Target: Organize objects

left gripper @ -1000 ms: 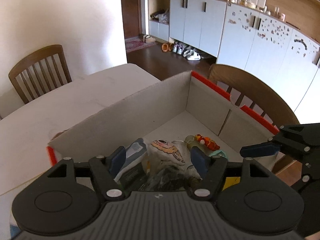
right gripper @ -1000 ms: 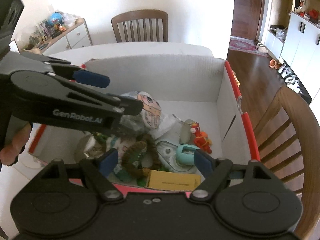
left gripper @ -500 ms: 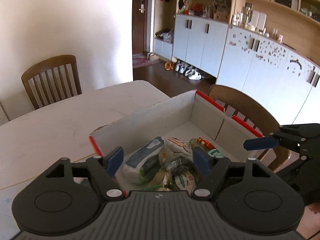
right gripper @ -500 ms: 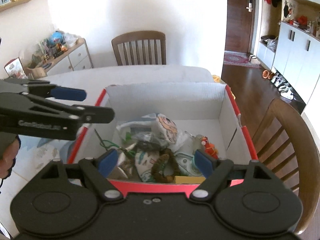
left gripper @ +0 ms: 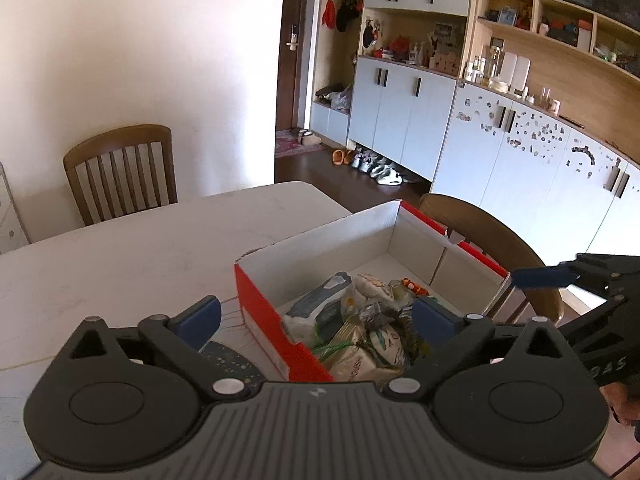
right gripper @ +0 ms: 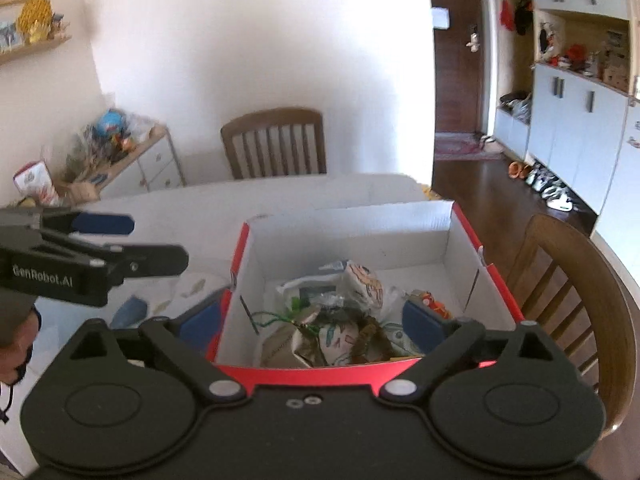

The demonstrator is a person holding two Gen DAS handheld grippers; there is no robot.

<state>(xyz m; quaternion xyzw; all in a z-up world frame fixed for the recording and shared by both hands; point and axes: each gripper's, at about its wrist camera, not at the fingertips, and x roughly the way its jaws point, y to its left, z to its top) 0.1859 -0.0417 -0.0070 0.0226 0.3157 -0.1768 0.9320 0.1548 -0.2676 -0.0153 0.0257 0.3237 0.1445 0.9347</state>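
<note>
White, faintly scuffed tabletop (left gripper: 132, 248) fills the near ground of a sunlit dining room, with a slatted wooden chair (left gripper: 120, 172) against the pale wall at 11 o'clock and a second curved-back wooden chair (right gripper: 576, 292) at 3 o'clock of the box.

On the table stands the open cardboard box with red outside and plain white corrugated inside (right gripper: 436, 224). It is rectangular; in the right wrist view its long axis runs from 6 toward 12 o'clock, and its far half is bare floor. Its contents are heaped in the near half: a soft white and grey-blue plastic pouch (left gripper: 320, 308), a round pale keychain with a cartoon face (right gripper: 362, 280), a small orange and red toy figure (right gripper: 430, 304), a green cord (right gripper: 276, 320), a brown beaded string (right gripper: 366, 340), and crinkled clear wrappers among them. The pile is too tangled to separate further.

Both tools hang above the near end of the box. The left gripper (left gripper: 316, 316) has just been spreading its blue-padded fingers (left gripper: 200, 318), which now stand wide with nothing pressed between them; the red near corner of the box shows in the gap. The right gripper (right gripper: 312, 320) has likewise just been widening and grips nothing, its pads straddling the box's near wall without touching the heap.

A blue-grey speckled mat (left gripper: 232, 364) lies on the table at 9 o'clock of the box.
</note>
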